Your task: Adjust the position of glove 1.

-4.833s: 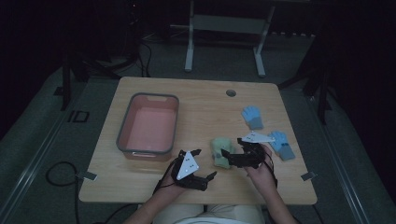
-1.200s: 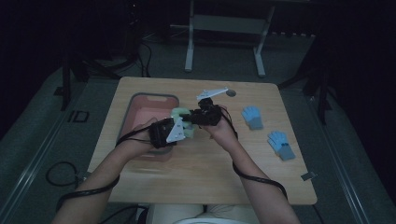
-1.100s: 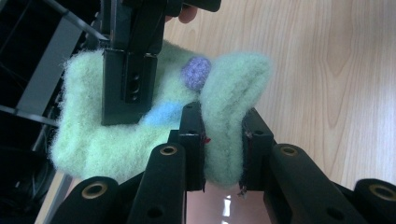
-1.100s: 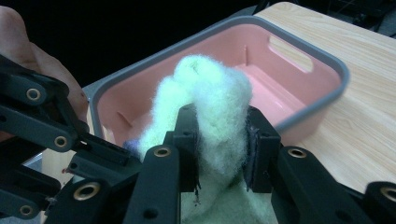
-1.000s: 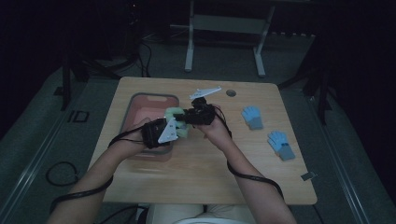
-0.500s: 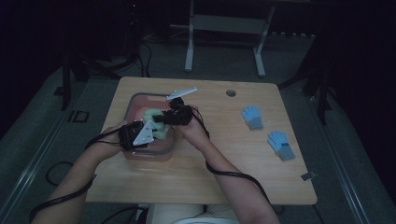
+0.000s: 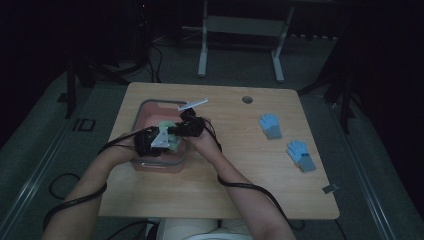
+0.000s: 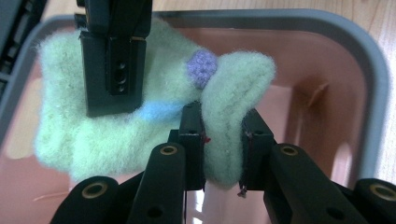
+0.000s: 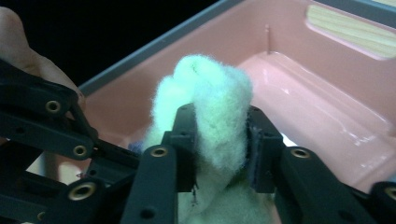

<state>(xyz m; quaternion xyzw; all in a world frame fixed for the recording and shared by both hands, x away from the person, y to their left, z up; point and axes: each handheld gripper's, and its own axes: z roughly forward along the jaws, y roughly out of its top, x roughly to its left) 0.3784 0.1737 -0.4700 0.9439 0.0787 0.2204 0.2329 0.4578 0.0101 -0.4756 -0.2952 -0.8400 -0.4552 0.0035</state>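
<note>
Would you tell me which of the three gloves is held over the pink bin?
The pale green glove, clamped by both the left gripper and right gripper; the two blue gloves lie on the table.

No text, label, brand, number or sign can be read in any view. The glove, the bin and the table carry no legible writing.
</note>
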